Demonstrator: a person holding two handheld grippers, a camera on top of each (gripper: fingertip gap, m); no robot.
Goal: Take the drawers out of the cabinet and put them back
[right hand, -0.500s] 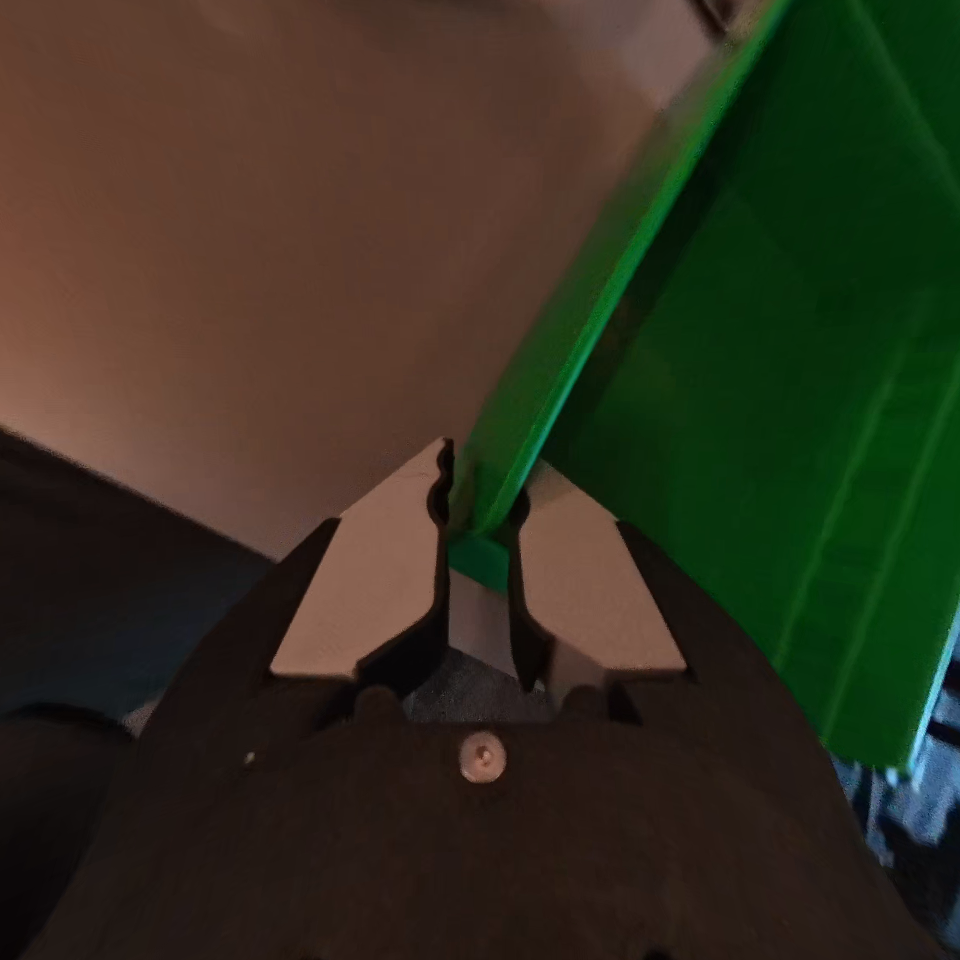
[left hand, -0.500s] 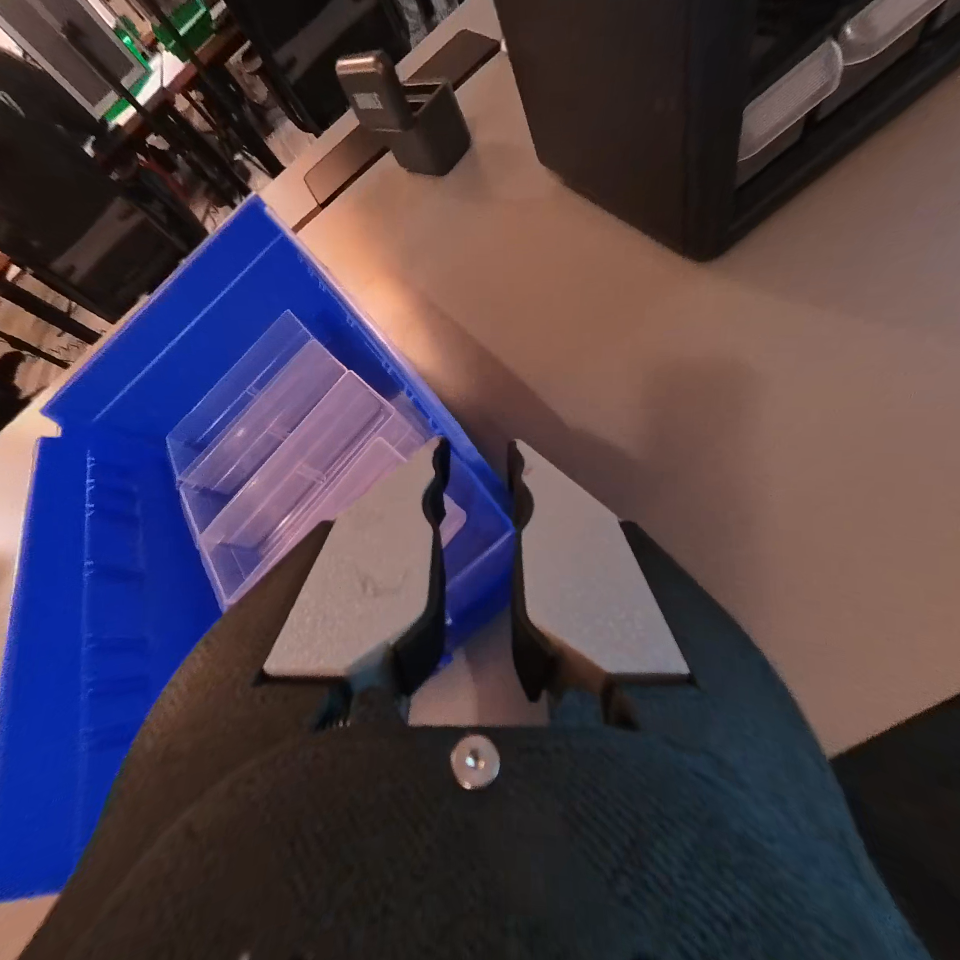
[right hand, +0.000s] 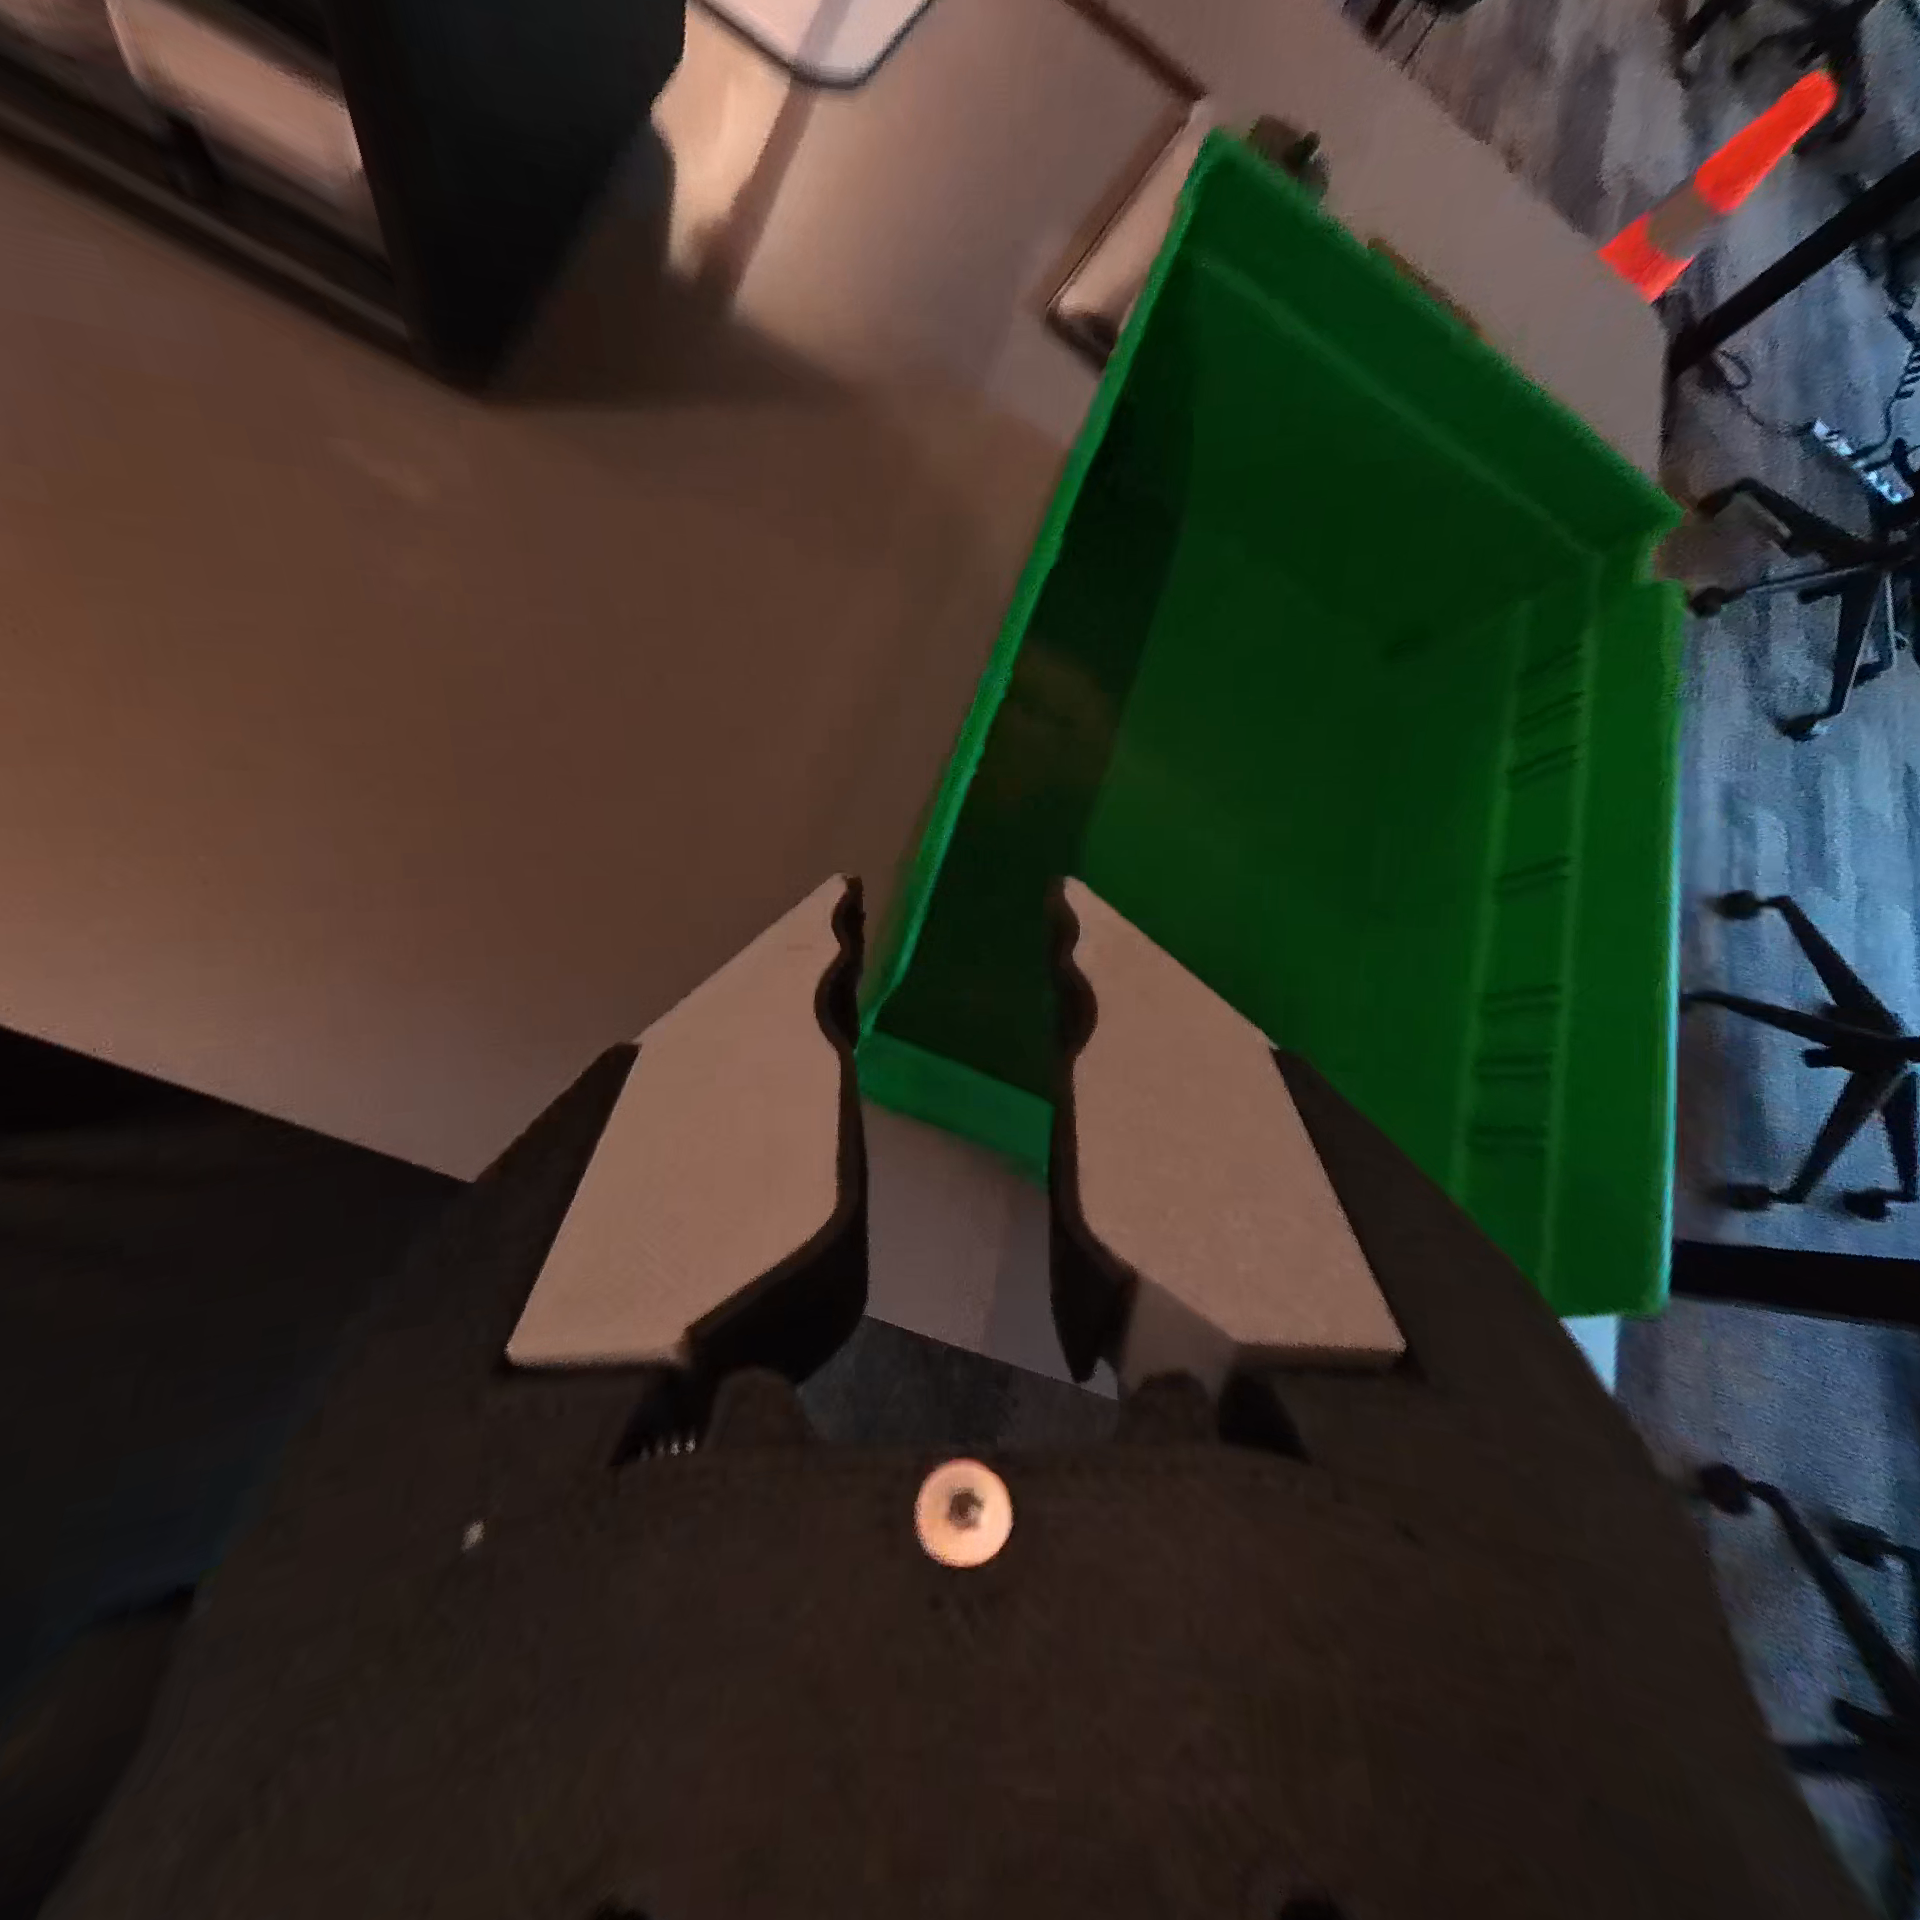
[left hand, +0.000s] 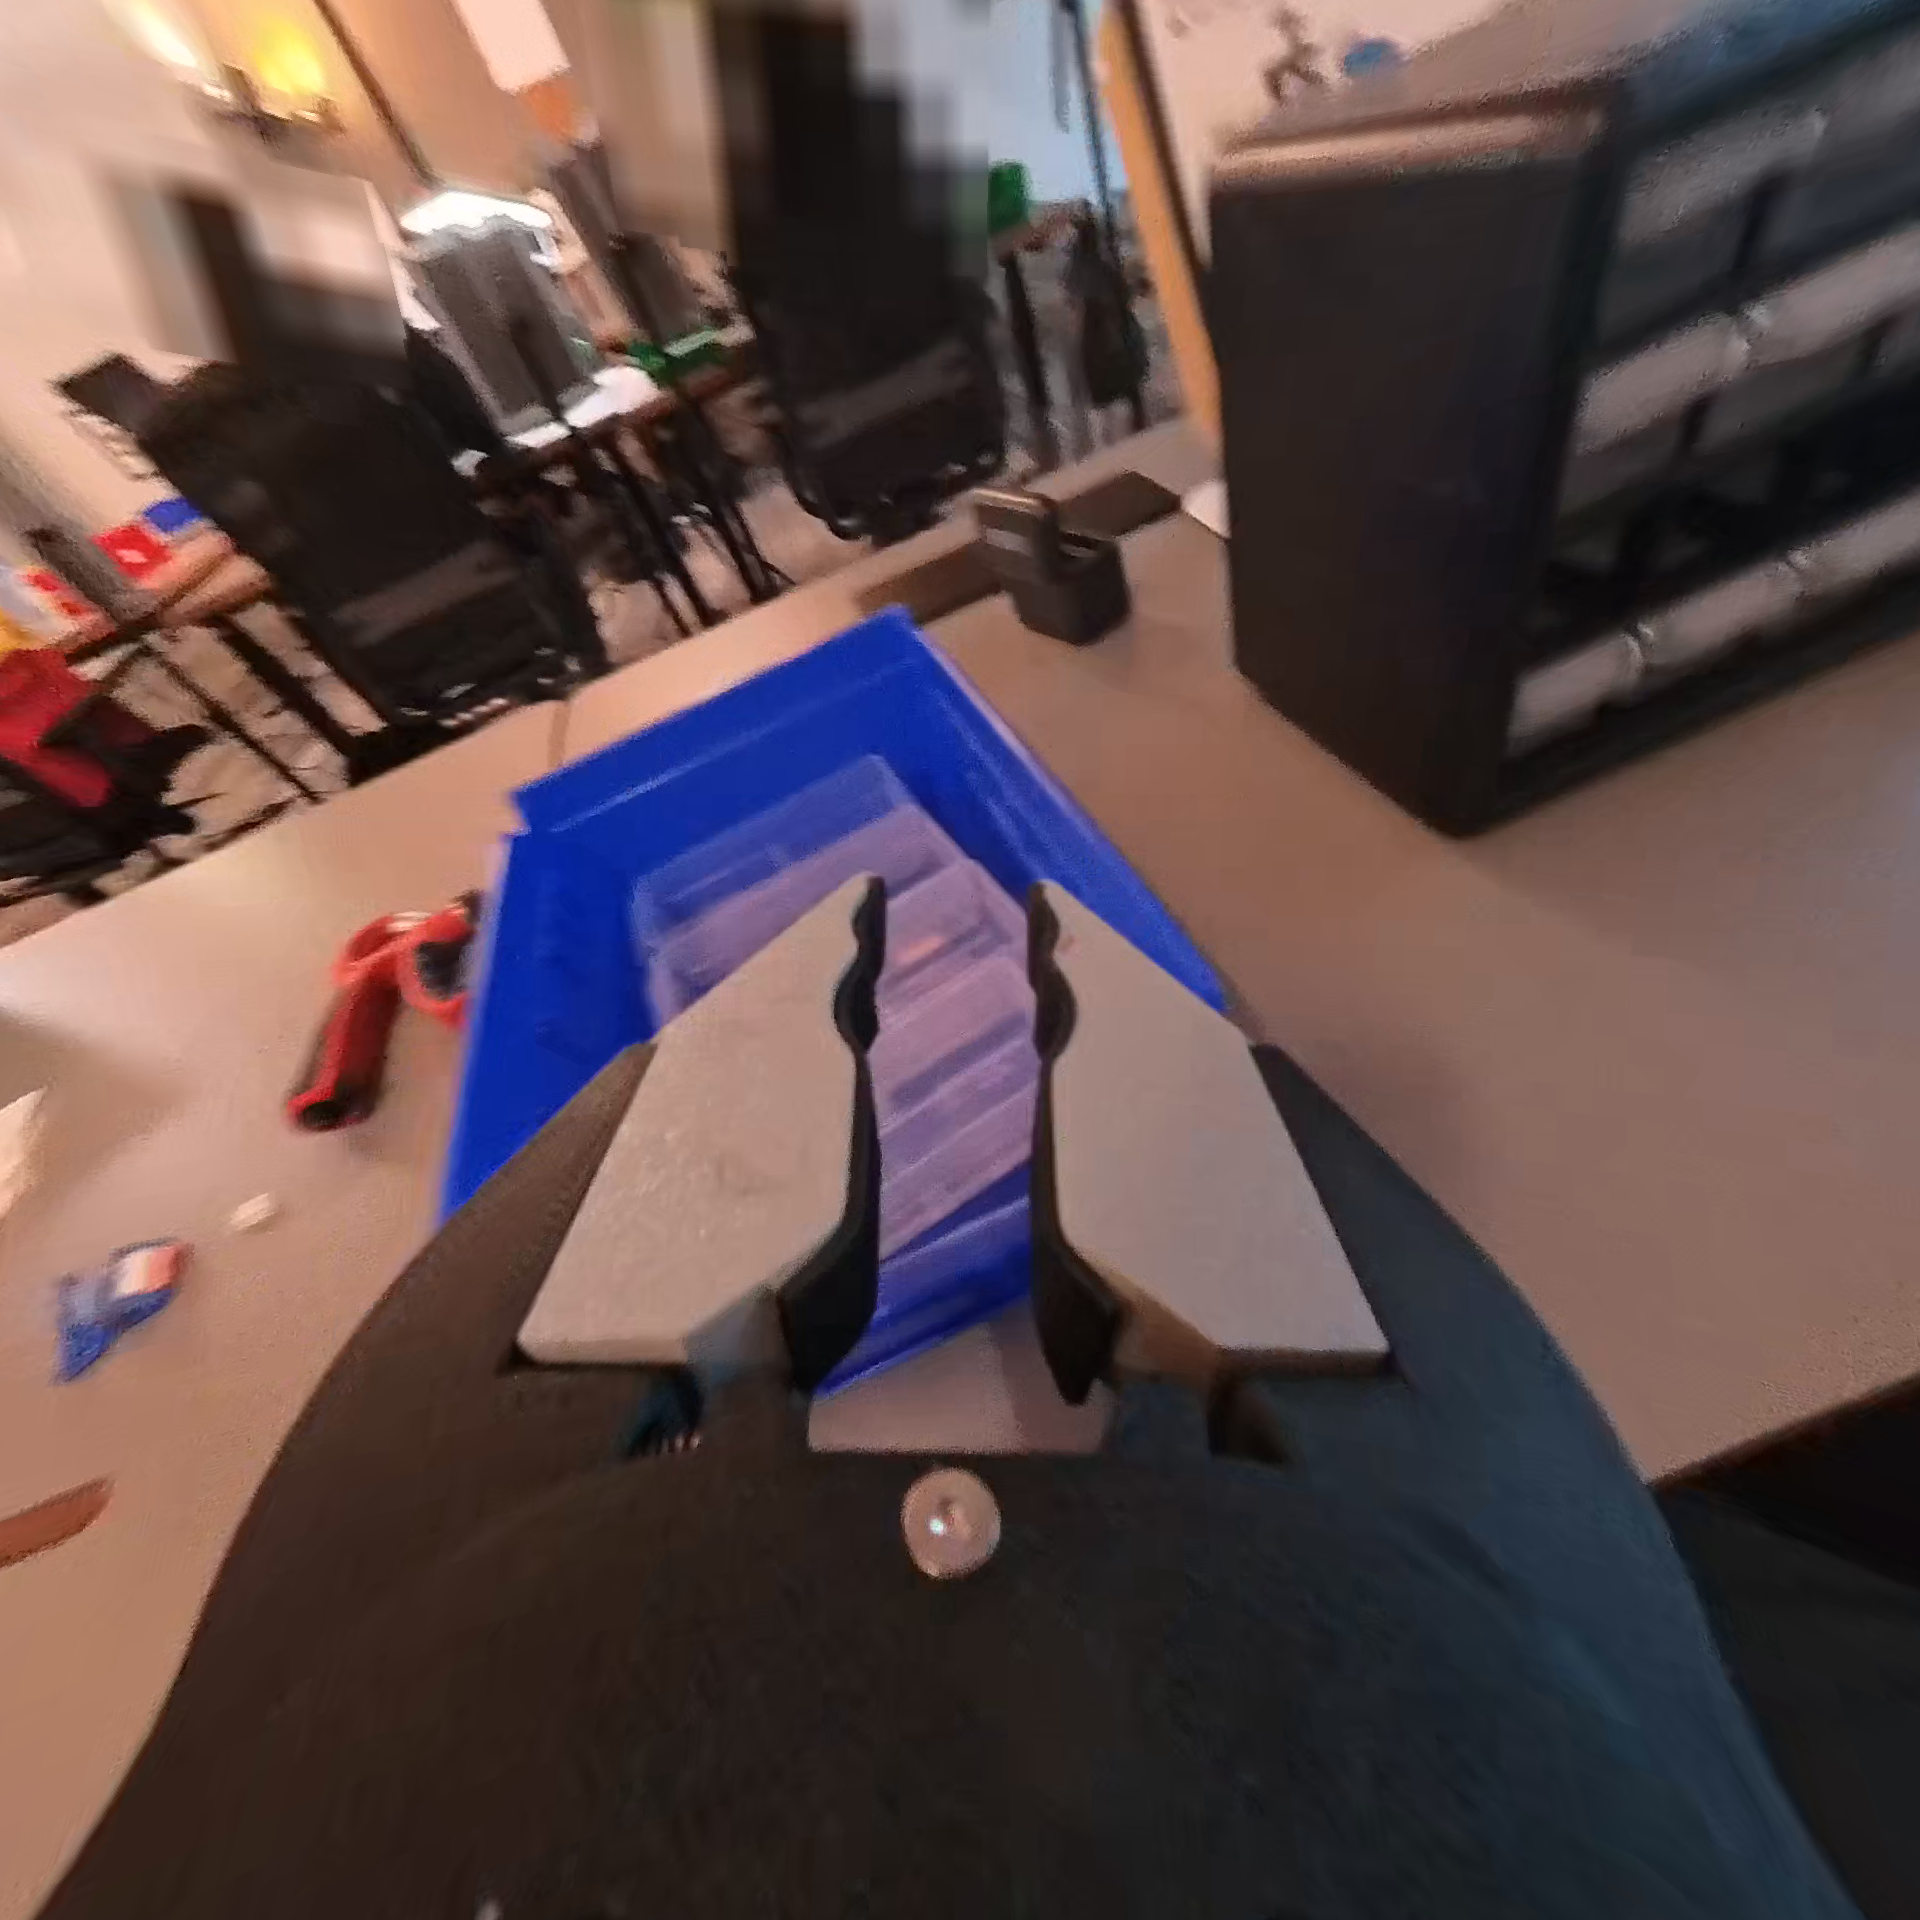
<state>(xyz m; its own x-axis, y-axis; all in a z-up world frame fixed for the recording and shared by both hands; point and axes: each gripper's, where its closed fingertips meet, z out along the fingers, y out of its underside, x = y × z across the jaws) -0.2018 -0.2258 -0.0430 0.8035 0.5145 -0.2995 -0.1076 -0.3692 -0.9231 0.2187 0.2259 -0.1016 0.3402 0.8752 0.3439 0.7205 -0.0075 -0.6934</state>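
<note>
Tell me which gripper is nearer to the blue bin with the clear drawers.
Left. The left gripper hangs right over the blue bin, jaws apart above the clear drawers. The right gripper is at the green bin; its view shows no blue bin.

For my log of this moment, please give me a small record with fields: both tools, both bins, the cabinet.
left tool: open, empty, above the blue bin
right tool: open, empty, over near corner of the green bin
blue bin: on the table, holds clear drawers
green bin: nothing visible inside
cabinet: black, upright on the table, pale drawers in its slots
</note>
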